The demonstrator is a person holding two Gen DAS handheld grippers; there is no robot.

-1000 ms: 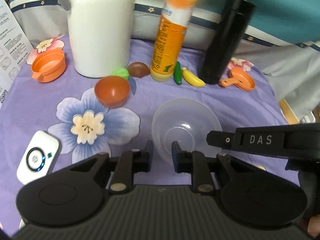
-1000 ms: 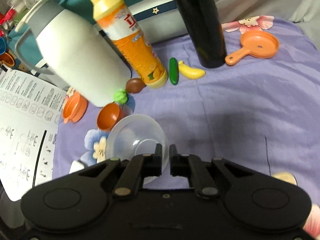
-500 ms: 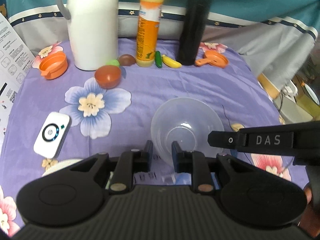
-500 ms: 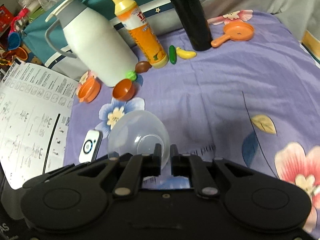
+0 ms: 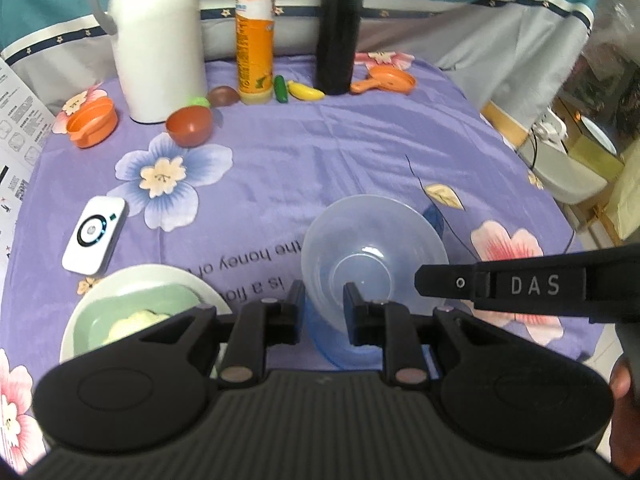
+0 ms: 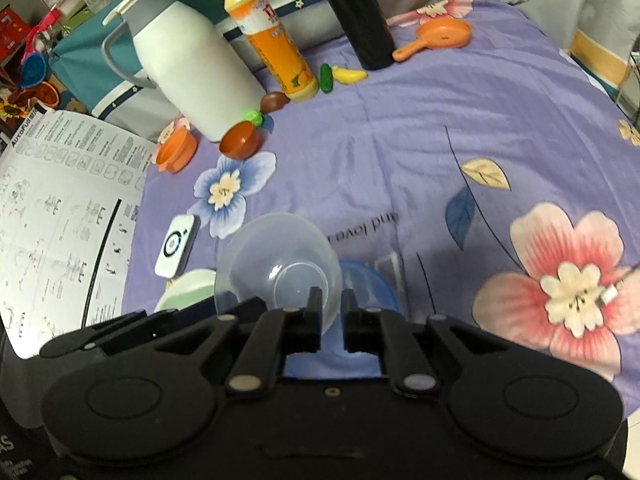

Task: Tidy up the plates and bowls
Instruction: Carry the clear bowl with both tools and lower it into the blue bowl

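Now we carry the clear plastic bowl (image 5: 374,256), low and centre in both views, both tools (image 5: 323,304) (image 6: 330,312) nipped shut on its rim, next to be nested into the blue bowl (image 6: 370,280) beneath.

A lived-in home: a purple flowered cloth (image 5: 360,152) covers the tabletop, with a white thermos jug (image 5: 158,36), an orange bottle (image 5: 254,40) and toy food along its far edge, bedding (image 5: 480,20) behind.

clear bowl (image 5: 374,256) | upright, held aloft | above blue plate (image 6: 372,284)
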